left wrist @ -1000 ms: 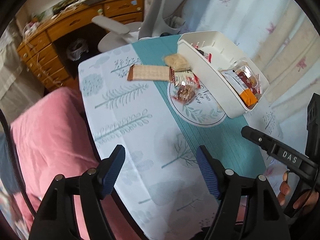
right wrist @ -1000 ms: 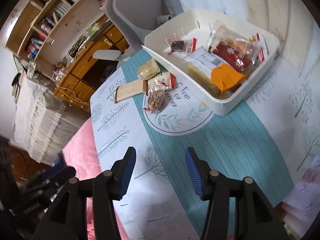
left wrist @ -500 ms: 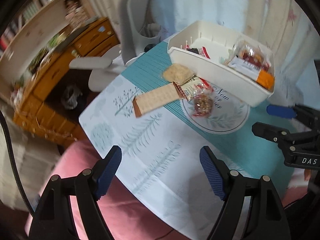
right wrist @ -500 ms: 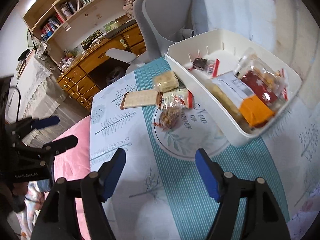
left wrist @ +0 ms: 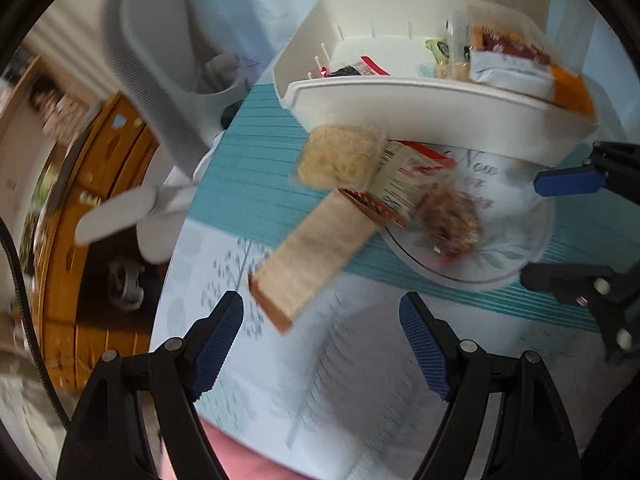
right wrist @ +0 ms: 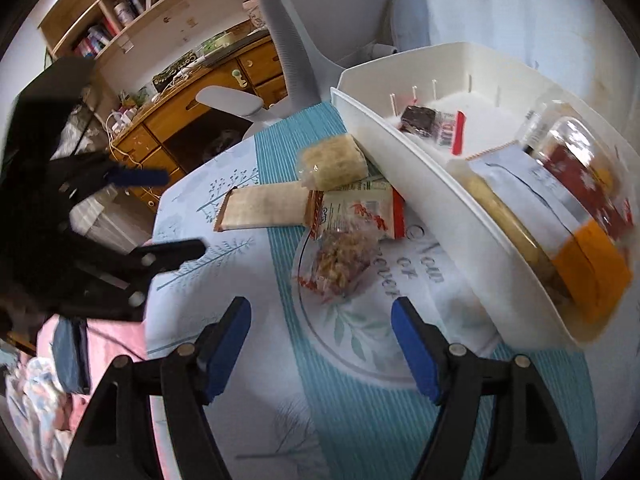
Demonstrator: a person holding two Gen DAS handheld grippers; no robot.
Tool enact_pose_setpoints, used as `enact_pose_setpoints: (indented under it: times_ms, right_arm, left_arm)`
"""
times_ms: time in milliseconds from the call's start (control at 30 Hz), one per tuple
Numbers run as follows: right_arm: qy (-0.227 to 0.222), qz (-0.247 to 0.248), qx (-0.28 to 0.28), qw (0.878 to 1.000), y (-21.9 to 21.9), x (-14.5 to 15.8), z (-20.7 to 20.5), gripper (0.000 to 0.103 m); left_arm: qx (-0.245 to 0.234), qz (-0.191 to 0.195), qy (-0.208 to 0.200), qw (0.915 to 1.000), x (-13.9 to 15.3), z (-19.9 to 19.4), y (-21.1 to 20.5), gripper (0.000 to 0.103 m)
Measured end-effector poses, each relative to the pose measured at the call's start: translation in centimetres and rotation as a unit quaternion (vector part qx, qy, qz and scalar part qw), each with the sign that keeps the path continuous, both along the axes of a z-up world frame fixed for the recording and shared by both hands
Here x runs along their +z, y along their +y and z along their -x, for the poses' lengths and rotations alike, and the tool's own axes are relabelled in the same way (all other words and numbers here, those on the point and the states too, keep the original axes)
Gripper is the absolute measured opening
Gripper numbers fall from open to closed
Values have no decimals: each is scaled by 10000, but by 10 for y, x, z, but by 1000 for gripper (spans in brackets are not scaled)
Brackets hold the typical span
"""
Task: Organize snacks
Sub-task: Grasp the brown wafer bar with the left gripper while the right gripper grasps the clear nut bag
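Beside white bin (right wrist: 432, 200), four snacks (right wrist: 340, 264)

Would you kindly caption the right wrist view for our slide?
Open right tool above four loose snacks beside a white bin holding more.

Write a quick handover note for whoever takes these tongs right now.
Left tongs: open, empty.
Right tongs: open, empty, jaws just widened.
White bin already holds several snacks.
Left on the table beside it: long cracker pack, pale rice cake pack, red-and-white packet, clear nut packet.
Nothing is gripped yet; these four still need to go in.
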State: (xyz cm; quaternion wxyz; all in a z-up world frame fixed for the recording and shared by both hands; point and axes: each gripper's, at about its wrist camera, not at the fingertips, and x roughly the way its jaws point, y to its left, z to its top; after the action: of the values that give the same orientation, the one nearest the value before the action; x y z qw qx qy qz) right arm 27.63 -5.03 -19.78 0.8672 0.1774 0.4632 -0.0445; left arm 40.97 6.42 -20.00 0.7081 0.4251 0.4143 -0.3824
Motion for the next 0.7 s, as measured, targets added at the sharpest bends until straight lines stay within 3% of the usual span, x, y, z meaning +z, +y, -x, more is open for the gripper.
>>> enact_pose_setpoints:
  times_ms: [233, 433, 700]
  right_arm:
    - [-198, 211, 219, 9993, 5, -16, -15, 73]
    - [-255, 306, 293, 9988, 10, -27, -21, 73]
    - [-283, 451, 335, 9980, 13, -39, -31, 73]
  left_arm:
    - [-462, -115, -26, 9989, -42, -37, -28, 79]
    - [-698, -216, 744, 9946, -71, -59, -36, 79]
    - [-718, 11, 918, 9932, -80, -79, -36, 87]
